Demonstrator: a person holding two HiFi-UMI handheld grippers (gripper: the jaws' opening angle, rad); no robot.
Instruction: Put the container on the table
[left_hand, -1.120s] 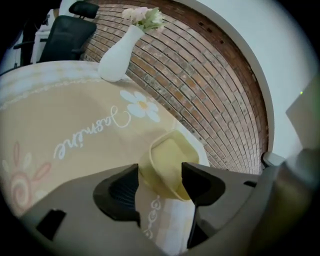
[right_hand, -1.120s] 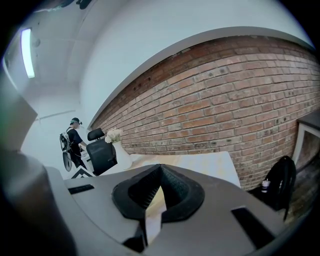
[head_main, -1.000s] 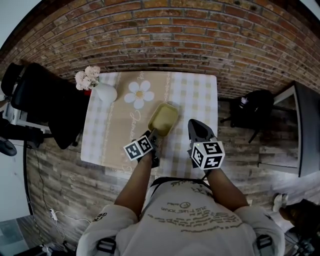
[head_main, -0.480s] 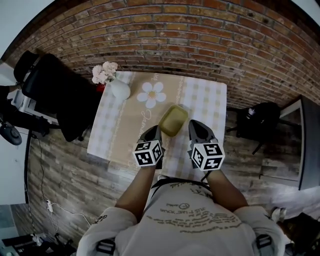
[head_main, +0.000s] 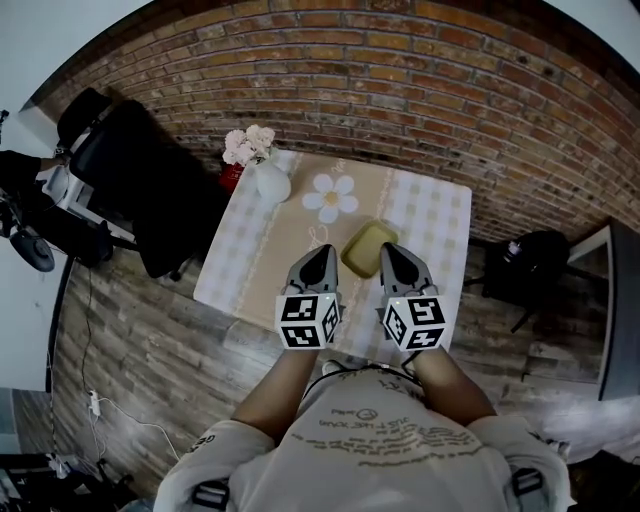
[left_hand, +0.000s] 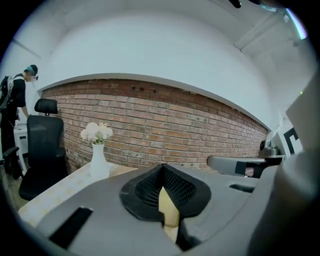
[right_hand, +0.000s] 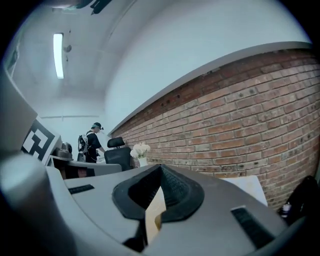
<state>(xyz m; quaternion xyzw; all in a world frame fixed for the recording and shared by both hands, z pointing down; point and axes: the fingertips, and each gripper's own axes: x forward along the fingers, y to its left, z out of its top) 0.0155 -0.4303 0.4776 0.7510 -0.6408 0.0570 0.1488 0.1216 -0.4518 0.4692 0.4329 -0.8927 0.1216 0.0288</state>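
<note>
The olive-yellow container (head_main: 367, 246) lies on the checked tablecloth of the table (head_main: 432, 215), near the front right. Both grippers are held up above the table's front edge, level, pointing at the brick wall. In the head view the container shows between their tips, and neither touches it. My left gripper (head_main: 322, 252) (left_hand: 162, 169) is shut with nothing in it. My right gripper (head_main: 392, 250) (right_hand: 160, 170) also has its jaws together and holds nothing. Only a thin pale sliver shows between each pair of pads.
A white vase with pale flowers (head_main: 268, 178) (left_hand: 98, 159) stands at the table's far left corner. A black office chair (head_main: 140, 190) is left of the table, a dark stool (head_main: 530, 265) right of it. A person (left_hand: 20, 95) stands far left. The brick wall (head_main: 400, 90) runs behind.
My left gripper let go of the container, shut and rose. My right gripper rose too. The container stays on the table, now between the two raised grippers.
</note>
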